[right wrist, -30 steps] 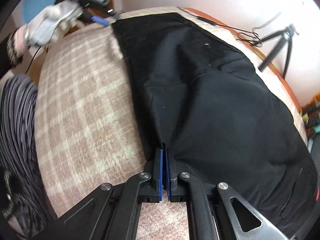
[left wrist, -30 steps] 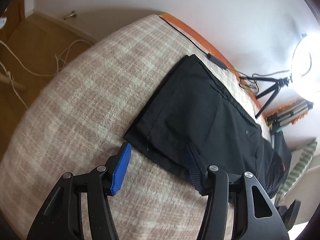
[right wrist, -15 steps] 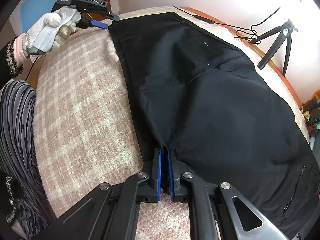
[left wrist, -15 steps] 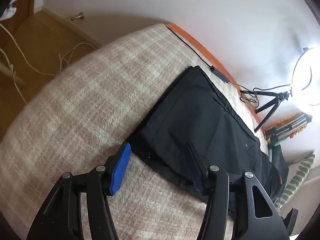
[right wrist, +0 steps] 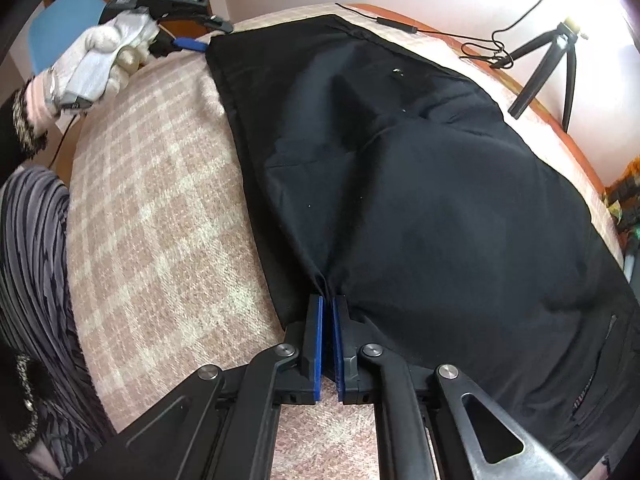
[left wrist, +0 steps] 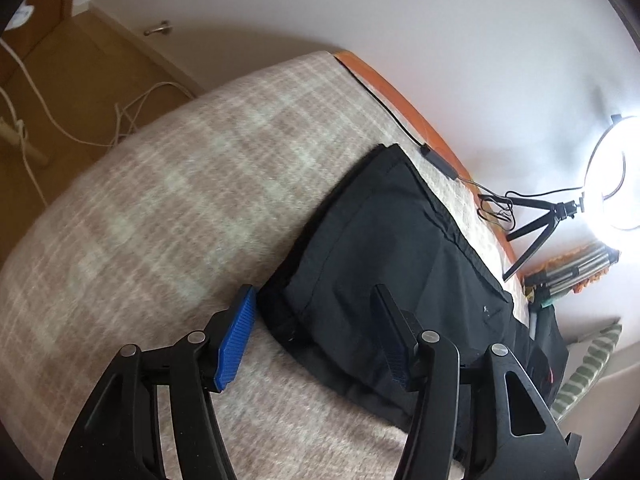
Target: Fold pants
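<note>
Black pants [right wrist: 420, 184] lie folded lengthwise on a plaid-covered bed [right wrist: 160, 200]. My right gripper [right wrist: 328, 304] is shut on the near edge of the pants, pinching the cloth into a pucker. In the left wrist view the pants [left wrist: 384, 248] end at a hem corner just ahead of my left gripper [left wrist: 314, 300], which is open and empty, straddling that corner above the blanket [left wrist: 160, 200]. The left gripper also shows in the right wrist view [right wrist: 192, 42], held in a white-gloved hand at the far end of the pants.
A ring light on a small tripod [left wrist: 536, 228] stands at the bed's far edge, with a black cable [left wrist: 436, 160] along the orange bed frame. White cords [left wrist: 48, 120] lie on the wooden floor. The person's striped clothing [right wrist: 32, 260] is at left.
My left gripper has moved closer to the hem corner of the pants and stayed open. My right gripper has kept its pinch and lifted the edge slightly.
</note>
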`<state>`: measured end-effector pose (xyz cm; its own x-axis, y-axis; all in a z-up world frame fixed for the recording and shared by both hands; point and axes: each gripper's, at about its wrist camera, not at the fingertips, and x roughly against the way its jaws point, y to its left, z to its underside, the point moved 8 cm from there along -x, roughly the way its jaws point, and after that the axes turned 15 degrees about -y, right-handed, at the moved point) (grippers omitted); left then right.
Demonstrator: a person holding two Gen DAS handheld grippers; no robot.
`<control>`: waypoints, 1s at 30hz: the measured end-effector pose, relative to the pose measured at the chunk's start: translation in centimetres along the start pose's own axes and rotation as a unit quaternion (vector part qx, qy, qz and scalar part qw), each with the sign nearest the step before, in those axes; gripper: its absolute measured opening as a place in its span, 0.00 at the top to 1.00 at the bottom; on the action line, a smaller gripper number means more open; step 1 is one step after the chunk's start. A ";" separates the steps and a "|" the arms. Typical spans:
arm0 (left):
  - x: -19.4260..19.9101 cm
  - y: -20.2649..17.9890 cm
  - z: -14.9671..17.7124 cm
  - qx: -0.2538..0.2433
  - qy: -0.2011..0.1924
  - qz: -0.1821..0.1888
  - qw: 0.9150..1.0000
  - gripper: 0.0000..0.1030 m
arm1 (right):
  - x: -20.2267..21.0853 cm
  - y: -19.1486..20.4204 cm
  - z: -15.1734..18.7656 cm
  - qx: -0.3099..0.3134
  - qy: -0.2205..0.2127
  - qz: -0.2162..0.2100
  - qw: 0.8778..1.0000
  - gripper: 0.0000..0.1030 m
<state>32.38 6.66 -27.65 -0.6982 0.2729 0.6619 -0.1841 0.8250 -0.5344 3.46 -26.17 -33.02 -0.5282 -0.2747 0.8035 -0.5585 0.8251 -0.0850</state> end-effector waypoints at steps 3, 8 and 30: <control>-0.4 -0.7 0.5 0.002 0.014 0.017 1.000 0.70 | 0.0 -0.1 0.0 -0.004 -0.002 -0.003 1.000 0.98; -0.7 -2.1 1.7 -0.012 0.017 0.034 0.999 0.69 | 0.0 -0.2 0.0 -0.008 -0.006 -0.004 1.000 0.98; 1.6 -7.5 2.0 -0.199 -0.058 0.065 0.976 0.94 | 3.2 -2.1 -9.4 -0.172 -0.094 -0.055 0.979 0.36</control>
<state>31.28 -0.09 -23.66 -0.7754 0.3488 0.5263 0.1786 0.9207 -0.3470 8.95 -24.17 -24.71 -0.6034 -0.4295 0.6719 -0.3862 0.8946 0.2250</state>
